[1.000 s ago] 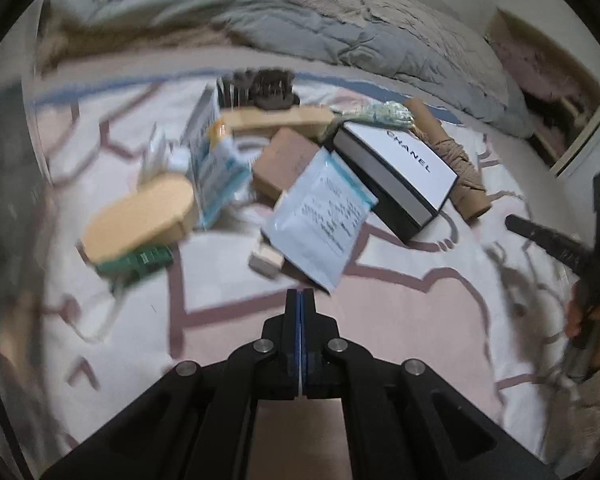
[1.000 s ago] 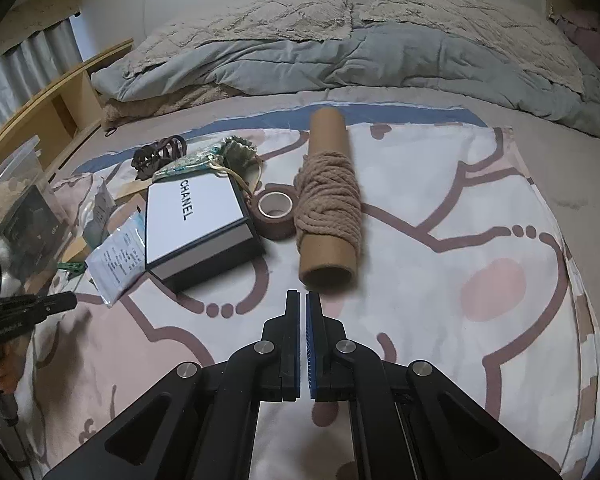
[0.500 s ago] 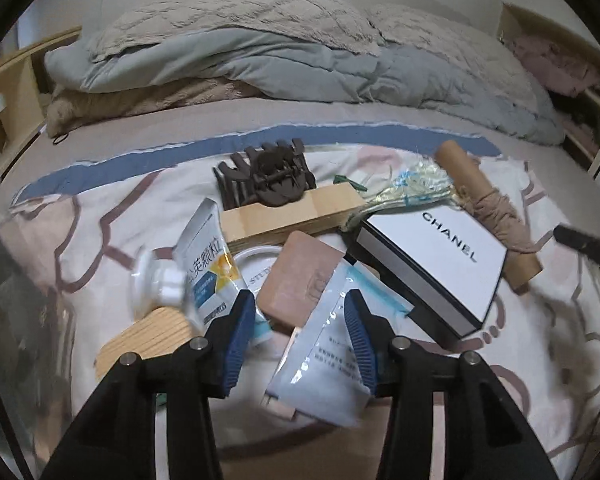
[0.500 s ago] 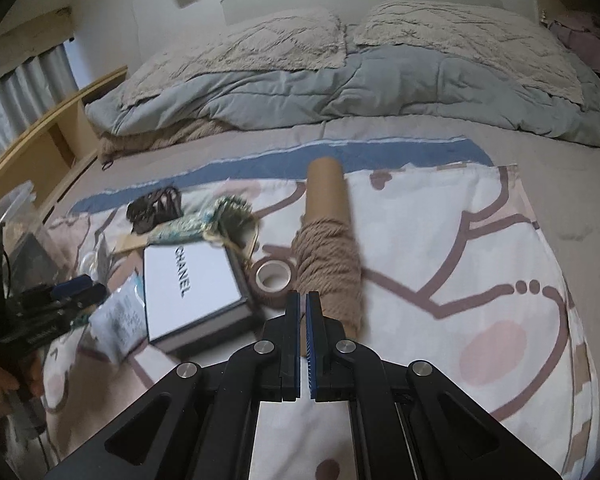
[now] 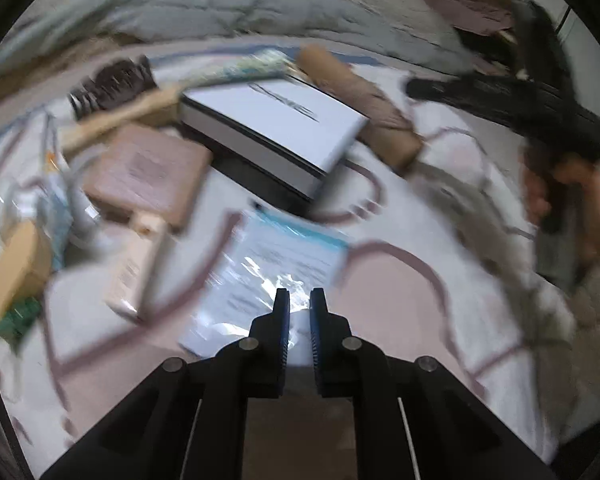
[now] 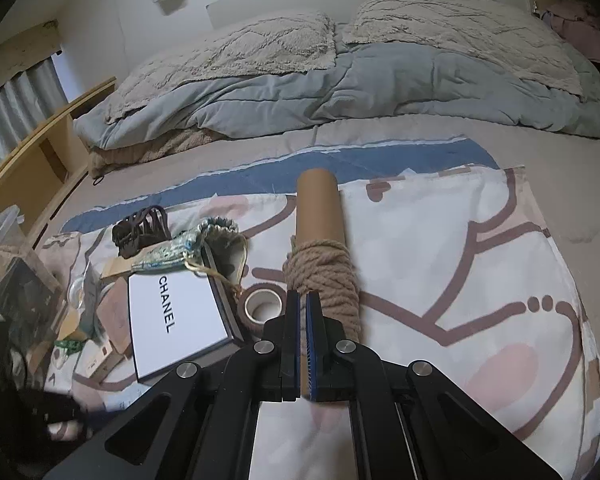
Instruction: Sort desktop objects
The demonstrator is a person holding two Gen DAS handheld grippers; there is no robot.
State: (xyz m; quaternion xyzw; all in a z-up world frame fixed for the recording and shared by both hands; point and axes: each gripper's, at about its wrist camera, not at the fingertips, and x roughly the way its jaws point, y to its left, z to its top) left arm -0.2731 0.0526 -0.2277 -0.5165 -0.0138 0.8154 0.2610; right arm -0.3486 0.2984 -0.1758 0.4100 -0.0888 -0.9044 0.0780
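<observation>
My left gripper (image 5: 299,298) is slightly open, its tips over the near edge of a pale blue plastic sachet (image 5: 274,270) lying on the patterned sheet; whether the pads touch it is unclear in the blur. Beyond lie a white Chanel box (image 5: 276,120), a pink-brown flat box (image 5: 148,172), a wooden block (image 5: 116,116) and a dark hair claw (image 5: 112,84). My right gripper (image 6: 302,300) is shut and empty, above a cardboard tube wound with beige rope (image 6: 322,264), beside a tape roll (image 6: 262,306) and the Chanel box (image 6: 172,316).
The clutter lies on a bed sheet (image 6: 460,260) with a grey duvet (image 6: 300,84) and pillows behind. A clear plastic bin (image 6: 12,280) stands at the left. A wooden oval piece (image 5: 12,272), a green item (image 5: 14,318) and a patterned pouch (image 6: 188,248) lie in the pile.
The left gripper swung back and right, narrowed from wide open to a small gap, and now sits over the blue sachet. The right gripper crept forward over the rope tube, still shut.
</observation>
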